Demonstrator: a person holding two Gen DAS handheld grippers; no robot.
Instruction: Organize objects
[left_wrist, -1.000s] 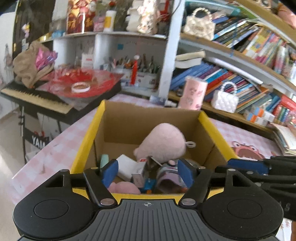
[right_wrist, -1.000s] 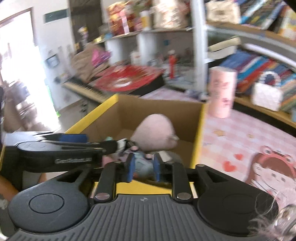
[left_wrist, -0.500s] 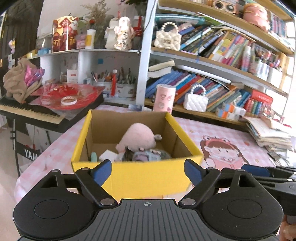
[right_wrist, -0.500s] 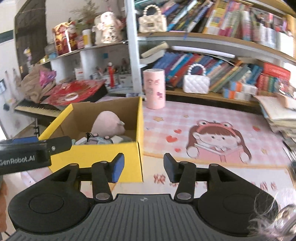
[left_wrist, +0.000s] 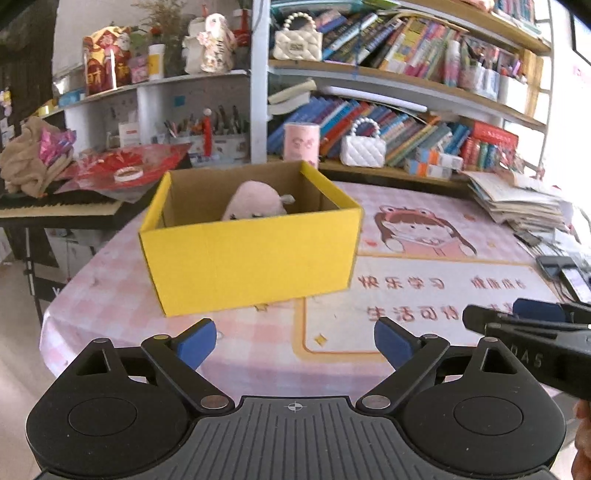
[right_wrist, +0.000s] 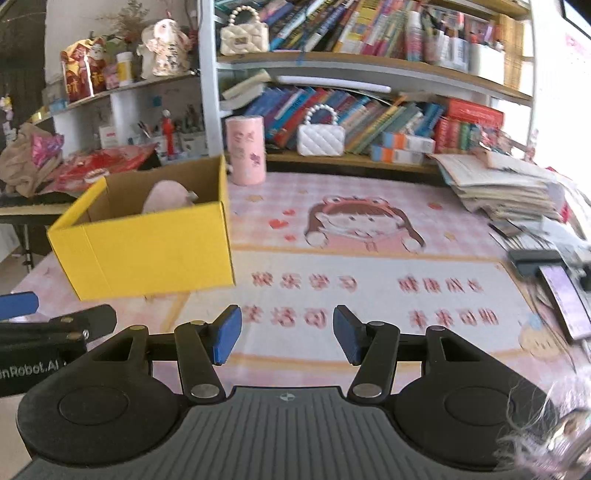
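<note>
Jaws of the left gripper (left_wrist: 294, 341) and right gripper (right_wrist: 287, 338) have just been opening, empty, near the table's front edge, facing the yellow cardboard box (left_wrist: 251, 254) holding a pink plush toy (left_wrist: 255, 205).

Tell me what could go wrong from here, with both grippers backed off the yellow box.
1. The yellow box sits near the table's left corner; a bump could push it off.
2. The left gripper and right gripper, both open and empty, hang close together and may collide.
3. Phones lie at the right edge.

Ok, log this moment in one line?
left gripper: open, empty | right gripper: open, empty, jaws just opening | pink plush: inside yellow box | table
</note>
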